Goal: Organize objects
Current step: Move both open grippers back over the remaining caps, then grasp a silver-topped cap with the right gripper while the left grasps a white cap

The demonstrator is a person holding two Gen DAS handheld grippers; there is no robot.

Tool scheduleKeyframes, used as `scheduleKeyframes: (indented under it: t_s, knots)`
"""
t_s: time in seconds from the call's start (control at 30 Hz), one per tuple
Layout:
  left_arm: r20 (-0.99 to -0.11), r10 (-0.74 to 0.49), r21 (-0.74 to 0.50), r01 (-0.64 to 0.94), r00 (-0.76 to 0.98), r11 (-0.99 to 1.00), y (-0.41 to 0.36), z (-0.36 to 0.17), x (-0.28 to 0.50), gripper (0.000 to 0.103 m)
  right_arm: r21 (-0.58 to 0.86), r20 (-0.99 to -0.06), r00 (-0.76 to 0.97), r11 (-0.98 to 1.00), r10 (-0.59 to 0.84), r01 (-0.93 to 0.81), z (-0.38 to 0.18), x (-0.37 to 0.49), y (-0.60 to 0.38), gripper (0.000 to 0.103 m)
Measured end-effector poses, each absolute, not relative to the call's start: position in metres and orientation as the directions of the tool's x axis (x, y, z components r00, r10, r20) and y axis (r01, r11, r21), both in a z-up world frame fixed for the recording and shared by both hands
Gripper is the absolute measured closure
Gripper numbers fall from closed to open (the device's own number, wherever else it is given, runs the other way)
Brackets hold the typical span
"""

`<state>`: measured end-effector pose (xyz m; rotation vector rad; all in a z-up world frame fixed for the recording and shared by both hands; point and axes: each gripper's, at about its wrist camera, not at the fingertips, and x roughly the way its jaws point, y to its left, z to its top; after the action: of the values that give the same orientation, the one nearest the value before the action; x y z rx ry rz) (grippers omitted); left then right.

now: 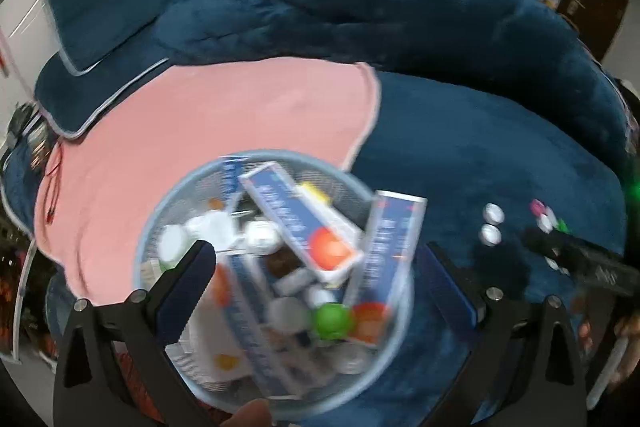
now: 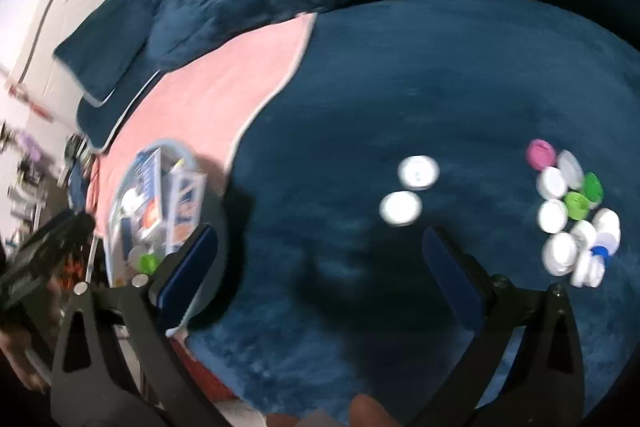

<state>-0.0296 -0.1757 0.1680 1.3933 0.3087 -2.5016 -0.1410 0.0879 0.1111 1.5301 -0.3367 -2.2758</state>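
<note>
A round mesh basket (image 1: 160, 211) sits on the bed, full of blue-and-white boxes (image 1: 300, 223), white caps and a green cap (image 1: 332, 319). My left gripper (image 1: 320, 259) is open and hovers right over the basket, its fingers on either side of the contents. Two white caps (image 2: 408, 191) lie on the blue blanket ahead of my right gripper (image 2: 320, 247), which is open and empty. A pile of white, green and pink caps (image 2: 572, 215) lies to its right. The basket also shows in the right wrist view (image 2: 120, 195) at the left.
A pink cloth (image 1: 208, 123) lies under and behind the basket. A rumpled blue blanket (image 1: 360, 7) and pillow (image 1: 104, 15) rise behind. The bed edge runs along the left, with clutter beyond. The right gripper (image 1: 580, 259) shows at the right in the left wrist view.
</note>
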Motion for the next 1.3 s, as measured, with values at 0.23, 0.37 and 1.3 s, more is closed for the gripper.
scheduleKeyframes:
  t_s: [0.23,0.37,1.3]
  knots:
    - [-0.867,-0.024,-0.064,0.159,-0.498,-0.985,-0.092,0.155,-0.052,0.002,0.386,-0.855,-0.351,-0.920,-0.383,0.064,0.090,-0.162,0.132,0.000]
    - [-0.887,0.022,-0.084,0.114,-0.462,-0.990,-0.060,0.140,-0.060,0.002,0.370,-0.872,-0.327,-0.928,-0.364,0.048,0.066,-0.178,0.137,0.000]
    - [-0.884,0.049,-0.097,0.079,-0.465,-0.992,-0.002,0.031,-0.134,0.009,0.322,-0.868,-0.378,-0.944,-0.322,0.065,0.059,-0.179,0.174,0.072]
